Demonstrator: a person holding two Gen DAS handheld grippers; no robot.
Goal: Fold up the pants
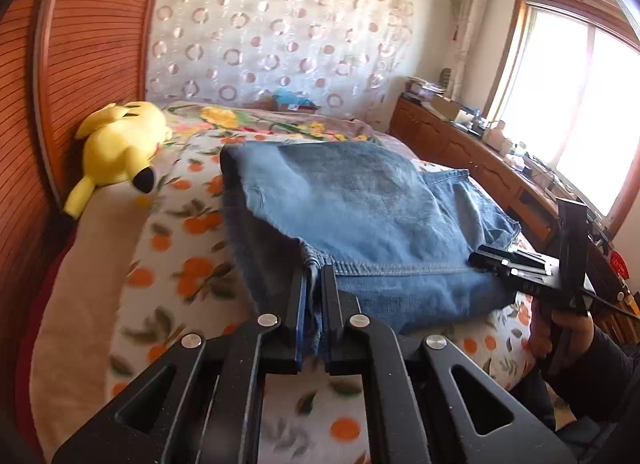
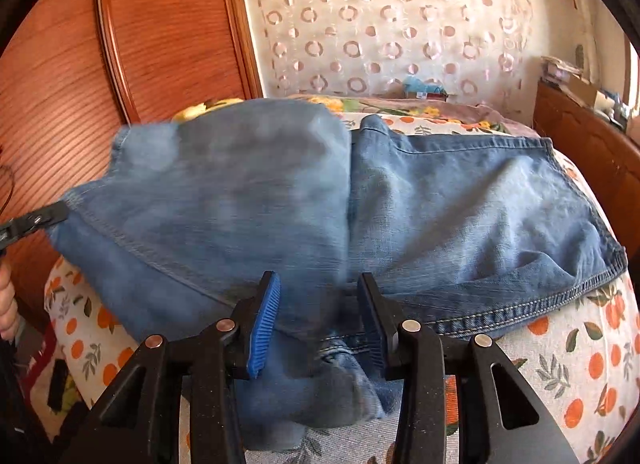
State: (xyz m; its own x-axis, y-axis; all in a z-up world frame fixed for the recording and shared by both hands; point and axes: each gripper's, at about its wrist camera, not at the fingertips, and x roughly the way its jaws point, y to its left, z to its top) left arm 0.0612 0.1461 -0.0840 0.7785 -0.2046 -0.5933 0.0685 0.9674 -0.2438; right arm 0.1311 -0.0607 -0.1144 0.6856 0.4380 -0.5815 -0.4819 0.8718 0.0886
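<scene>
left claw is clenching the stitched hem of the jeans | right claw is standing released, denim bunched between its blue pads | jeans are lying folded over on the orange-print bed, near edge lifted

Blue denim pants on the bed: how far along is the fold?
Done: one end of the blue denim pants is already folded over the flat part on the orange-print bedspread. In hand: the left gripper is shut on a hem corner; the right gripper has open jaws around bunched denim. Left: lay the flap flat, smooth it, possibly fold again.
</scene>
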